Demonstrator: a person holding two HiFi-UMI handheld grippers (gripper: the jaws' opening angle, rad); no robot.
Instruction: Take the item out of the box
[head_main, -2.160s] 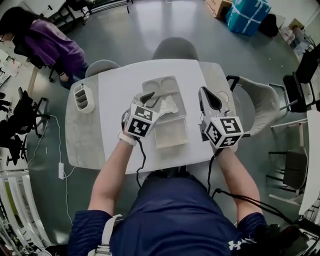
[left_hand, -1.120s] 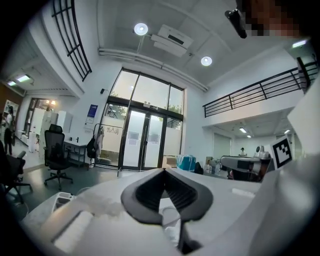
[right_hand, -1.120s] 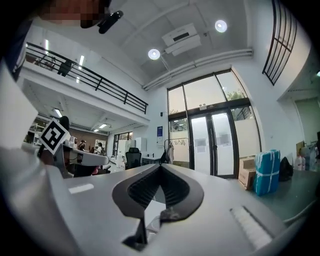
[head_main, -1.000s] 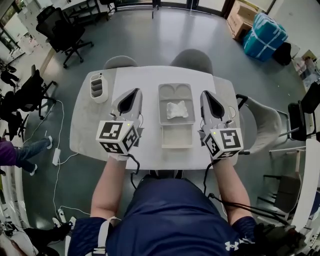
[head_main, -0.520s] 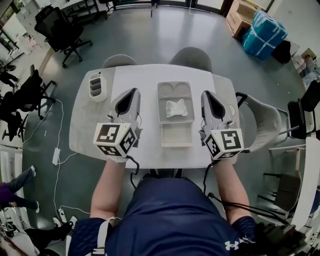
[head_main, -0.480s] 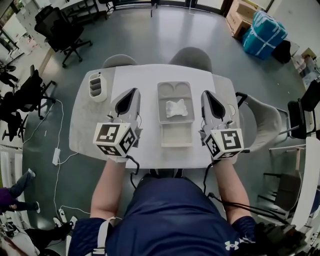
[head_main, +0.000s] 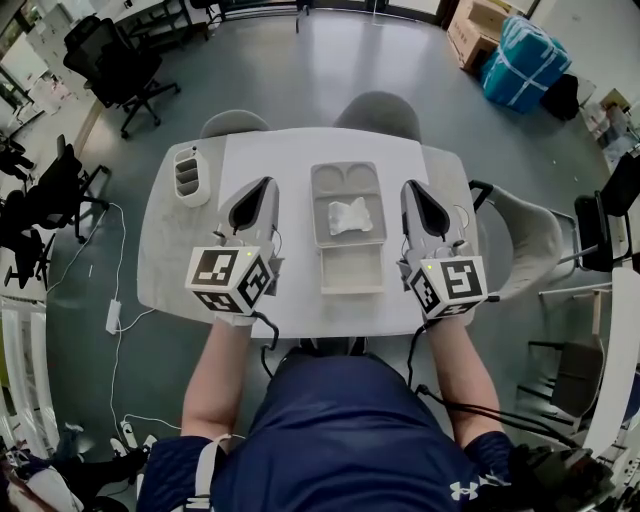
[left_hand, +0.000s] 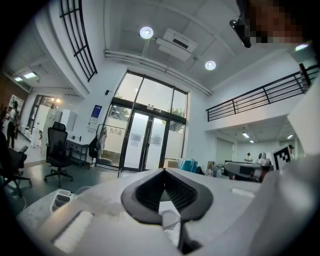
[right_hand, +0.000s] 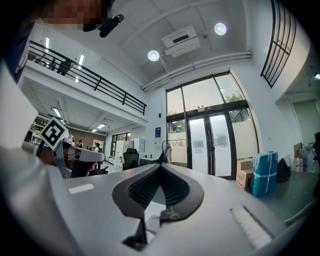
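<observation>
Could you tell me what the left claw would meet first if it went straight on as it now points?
Probably nothing close: the left claw points across bare table, between the white organizer and the box. Beyond the far edge it looks like open floor between two chairs, though depth is unclear.

White item (head_main: 350, 215), pale grey box (head_main: 345, 179)

**Bright, high-ceilinged office**

Just beyond the table (head_main: 165, 255) stand two grey chairs (head_main: 378, 108) on a polished grey floor (head_main: 300, 60). Far left of the table is a black office chair (head_main: 118, 68), and far right a blue wrapped bundle (head_main: 527, 50). Past it, tall glass doors (left_hand: 149, 142) stand under round ceiling lights (left_hand: 146, 33).
</observation>
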